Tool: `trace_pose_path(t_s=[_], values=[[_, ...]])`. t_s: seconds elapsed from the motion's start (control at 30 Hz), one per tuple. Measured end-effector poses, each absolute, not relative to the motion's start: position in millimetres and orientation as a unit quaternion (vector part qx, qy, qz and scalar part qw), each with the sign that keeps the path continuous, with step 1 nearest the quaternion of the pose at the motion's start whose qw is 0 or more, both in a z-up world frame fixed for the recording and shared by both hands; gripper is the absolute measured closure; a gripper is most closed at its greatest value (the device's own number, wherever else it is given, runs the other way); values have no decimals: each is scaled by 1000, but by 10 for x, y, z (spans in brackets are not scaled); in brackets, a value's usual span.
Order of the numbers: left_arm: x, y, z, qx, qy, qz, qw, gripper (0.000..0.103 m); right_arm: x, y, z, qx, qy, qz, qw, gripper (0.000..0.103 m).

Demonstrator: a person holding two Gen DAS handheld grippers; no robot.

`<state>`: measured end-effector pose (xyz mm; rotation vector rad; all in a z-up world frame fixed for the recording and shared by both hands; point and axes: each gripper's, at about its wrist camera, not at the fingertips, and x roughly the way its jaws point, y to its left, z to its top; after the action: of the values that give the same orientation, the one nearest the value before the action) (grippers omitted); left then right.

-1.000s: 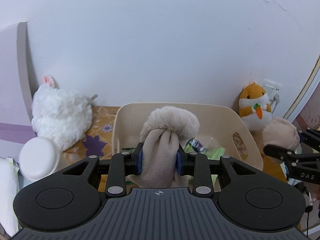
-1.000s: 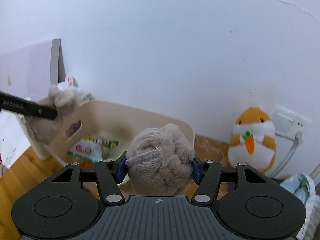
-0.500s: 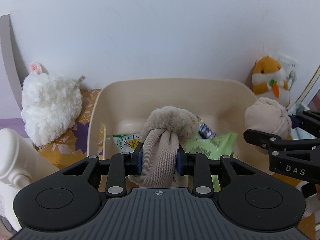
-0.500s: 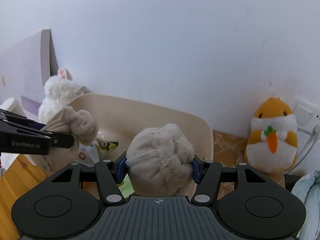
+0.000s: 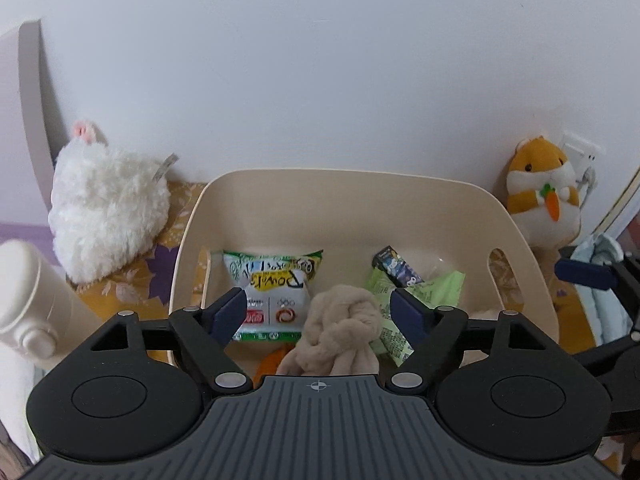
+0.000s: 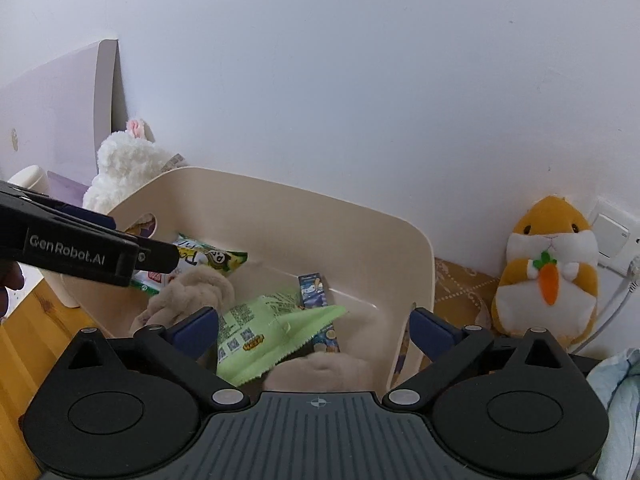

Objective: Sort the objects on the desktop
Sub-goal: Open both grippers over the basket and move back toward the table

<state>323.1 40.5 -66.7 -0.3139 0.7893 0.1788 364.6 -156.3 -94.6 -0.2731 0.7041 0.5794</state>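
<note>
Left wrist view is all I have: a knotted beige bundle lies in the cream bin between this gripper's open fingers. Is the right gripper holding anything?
Observer: No. The right gripper has its jaws opening, with the pads pressing on nothing. A second beige bundle lies in the bin just below it.
Operator: Which end of the bin?
Observer: The end nearer the hamster toy, with the bundle partly under the green packet.

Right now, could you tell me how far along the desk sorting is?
Done: snack packets and both beige socks lie in the cream bin. In hand: nothing; the left claw and right claw are opening, pads clear. Left: the white plush and hamster plush sit outside.
</note>
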Motion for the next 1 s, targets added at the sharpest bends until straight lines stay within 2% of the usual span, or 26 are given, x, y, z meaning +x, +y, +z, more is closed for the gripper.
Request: trace_pose_path(t_s=[0.6,1.0], values=[[2351,747,-618,-123,389,72,910,21,2825,-1876,-844,-104,335,243,904,0],[1826,690,-1170,-54,488,12,871,21,2221,-2043,-1317,-57,400,219,888,0]])
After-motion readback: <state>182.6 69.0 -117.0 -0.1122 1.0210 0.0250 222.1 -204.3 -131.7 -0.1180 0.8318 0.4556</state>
